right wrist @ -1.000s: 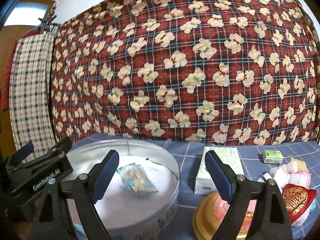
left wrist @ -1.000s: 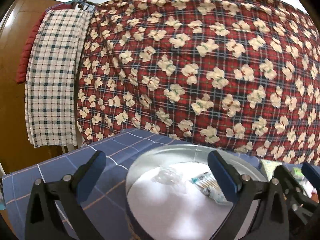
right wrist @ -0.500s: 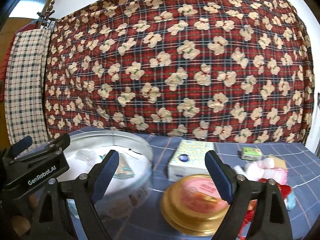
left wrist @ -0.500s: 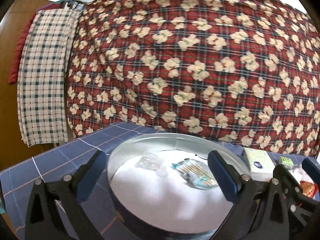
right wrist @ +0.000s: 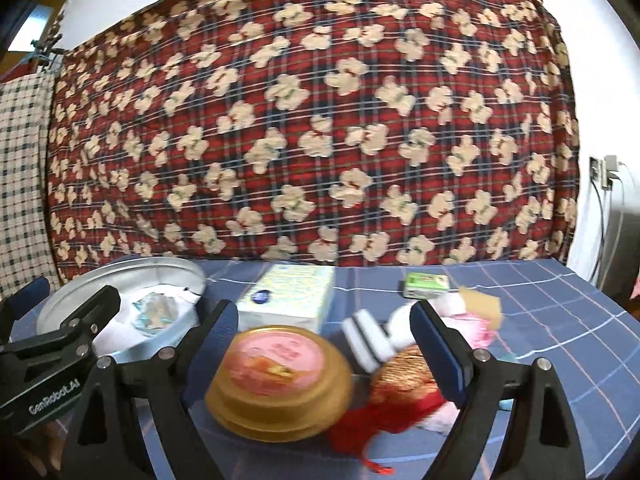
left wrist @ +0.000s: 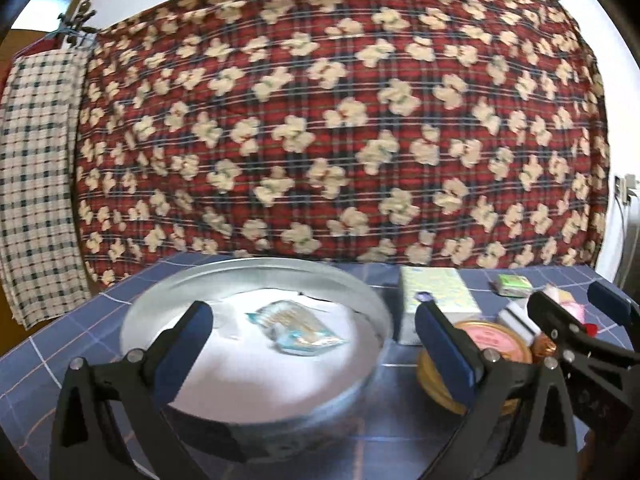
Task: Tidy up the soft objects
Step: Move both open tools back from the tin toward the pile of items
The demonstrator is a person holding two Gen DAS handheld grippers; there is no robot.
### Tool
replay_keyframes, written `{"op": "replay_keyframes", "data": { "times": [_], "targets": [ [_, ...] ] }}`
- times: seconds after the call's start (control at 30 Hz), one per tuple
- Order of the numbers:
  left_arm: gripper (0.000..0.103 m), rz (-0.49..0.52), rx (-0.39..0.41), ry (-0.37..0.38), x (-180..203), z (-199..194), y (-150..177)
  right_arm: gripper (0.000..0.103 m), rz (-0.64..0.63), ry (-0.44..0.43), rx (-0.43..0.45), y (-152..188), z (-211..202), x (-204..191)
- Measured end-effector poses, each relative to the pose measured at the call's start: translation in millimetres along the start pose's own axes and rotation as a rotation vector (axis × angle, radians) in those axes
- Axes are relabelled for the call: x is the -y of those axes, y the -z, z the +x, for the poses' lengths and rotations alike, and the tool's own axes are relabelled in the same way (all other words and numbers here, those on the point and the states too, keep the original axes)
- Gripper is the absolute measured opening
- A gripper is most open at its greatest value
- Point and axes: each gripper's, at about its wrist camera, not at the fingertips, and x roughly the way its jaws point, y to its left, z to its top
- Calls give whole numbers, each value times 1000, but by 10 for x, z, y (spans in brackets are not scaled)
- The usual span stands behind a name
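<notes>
Blue checked cloth (right wrist: 560, 300) covers the table; red plaid quilt (left wrist: 340, 120) with cream bears fills the back. Checked towel (left wrist: 36, 176) hangs at 9 o'clock in your left view.

Your left gripper (left wrist: 316, 344) stands wide open, nothing between the fingers. It sits over the near rim of the round tin (left wrist: 372, 312), which is lined white inside. A clear packet (left wrist: 296, 326) lies on the liner, about mid-tin.

Your right gripper (right wrist: 324, 340) also gapes wide, holding nothing. Between its fingers, low in the right view: a gold can (right wrist: 276, 376) with a pink lid. Just at 3 o'clock of the can, touching or nearly so, a red-and-gold soft thing (right wrist: 404, 384), blurred, with red thread trailing at 6 o'clock. Behind it, at 12 o'clock, a striped white sock (right wrist: 368, 340) and a pink cloth bundle (right wrist: 472, 320), bunched together.

Tissue box (right wrist: 288, 296) stands at 12 o'clock of the can, between tin and sock. Small green box (right wrist: 426, 284) lies farther back, at 1 o'clock, apart from the rest.

The soft pile lies at 3 o'clock of the tin, can and tissue box between them. Each gripper shows at the edge of the other's view.
</notes>
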Motion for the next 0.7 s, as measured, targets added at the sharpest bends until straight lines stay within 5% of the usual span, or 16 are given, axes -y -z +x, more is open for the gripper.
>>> {"op": "replay_keyframes", "data": {
  "times": [0.33,0.7],
  "targets": [
    [103,48,-9,89,391,-64,24,89,39,73,1,18,-106,420],
    [103,168,-32,269,944,-98,30,89,79,243,-18,54,-253,1143]
  ]
}}
